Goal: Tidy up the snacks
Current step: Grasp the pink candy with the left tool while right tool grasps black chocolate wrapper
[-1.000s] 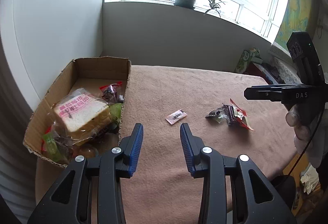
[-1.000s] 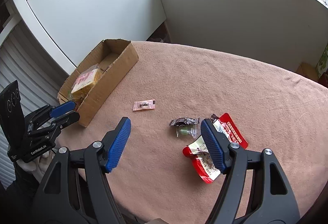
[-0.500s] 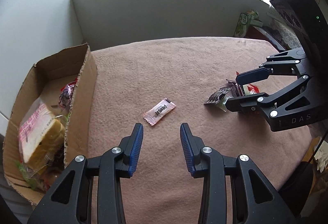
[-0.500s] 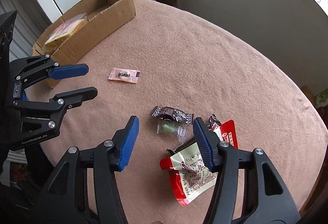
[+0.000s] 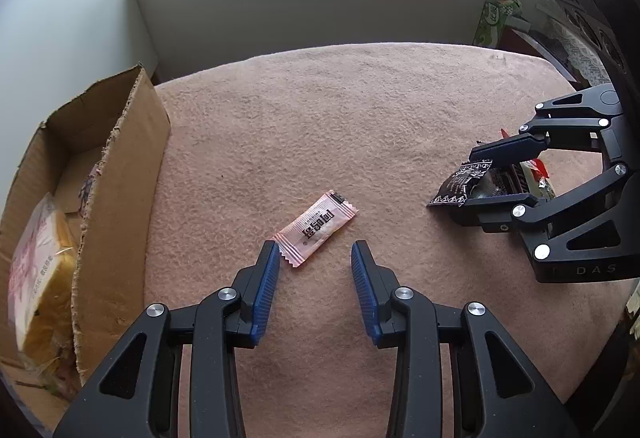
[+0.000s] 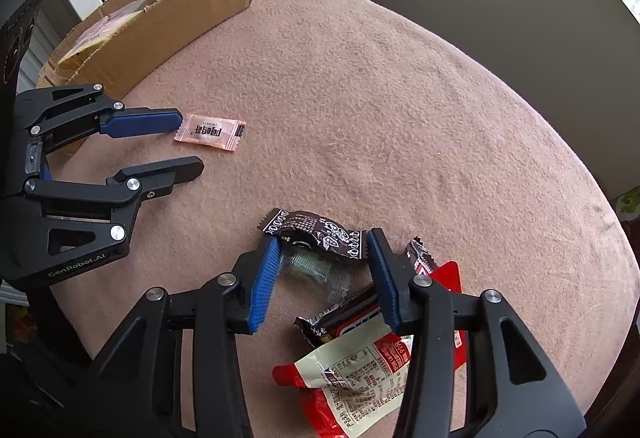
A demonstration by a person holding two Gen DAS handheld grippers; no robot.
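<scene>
A small pink candy packet (image 5: 316,228) lies on the brown table cloth just ahead of my open left gripper (image 5: 314,252); its near end sits between the fingertips. It also shows in the right wrist view (image 6: 210,131). My right gripper (image 6: 324,240) is open around a black candy wrapper (image 6: 316,230) and a clear green candy (image 6: 310,266), low over the cloth. A red and white snack pouch (image 6: 360,378) lies under its right finger. The cardboard box (image 5: 120,173) with packed bread (image 5: 38,270) stands at left.
The box also shows far left in the right wrist view (image 6: 172,9). A green carton (image 5: 496,17) and other items stand beyond the table's far right. A wall runs behind the table. The table's rounded edge (image 6: 600,205) curves at right.
Both grippers have dropped lower and moved forward. The left one has closed in on the pink packet; the right one has come down around the black wrapper and green candy.
</scene>
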